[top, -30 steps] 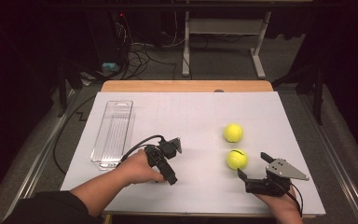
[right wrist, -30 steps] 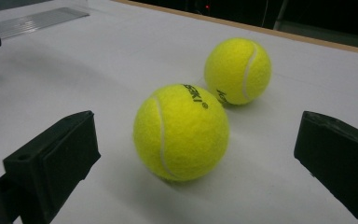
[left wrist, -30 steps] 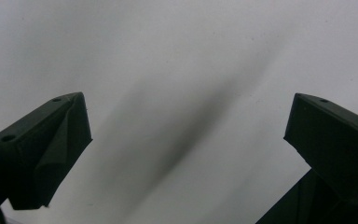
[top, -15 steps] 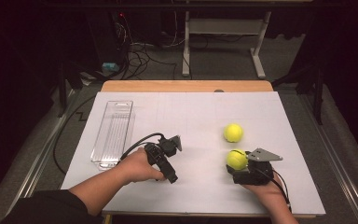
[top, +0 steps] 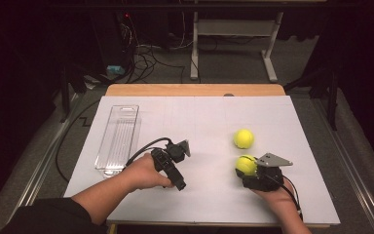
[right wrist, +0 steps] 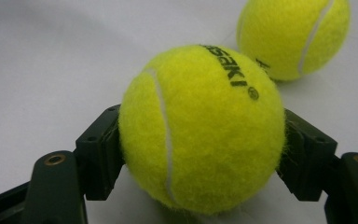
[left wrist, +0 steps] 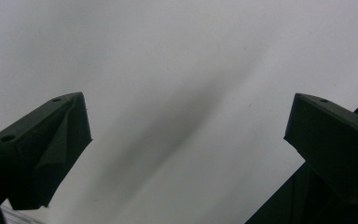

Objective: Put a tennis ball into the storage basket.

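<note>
Right gripper view: right hand-held gripper point(right wrist: 200, 154) has just clamped near ball point(right wrist: 200, 126) across its widest part, on table point(top: 204, 117), for lifting. Left hand-held gripper point(left wrist: 186, 140) idles agape.

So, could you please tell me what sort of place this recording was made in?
Probably a lab or workshop: a white-covered wooden table on grey carpet, tangled black cables by dark equipment, and a white metal desk frame behind.

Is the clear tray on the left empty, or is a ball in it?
Empty: the clear tray holds nothing; both tennis balls lie outside it.
</note>
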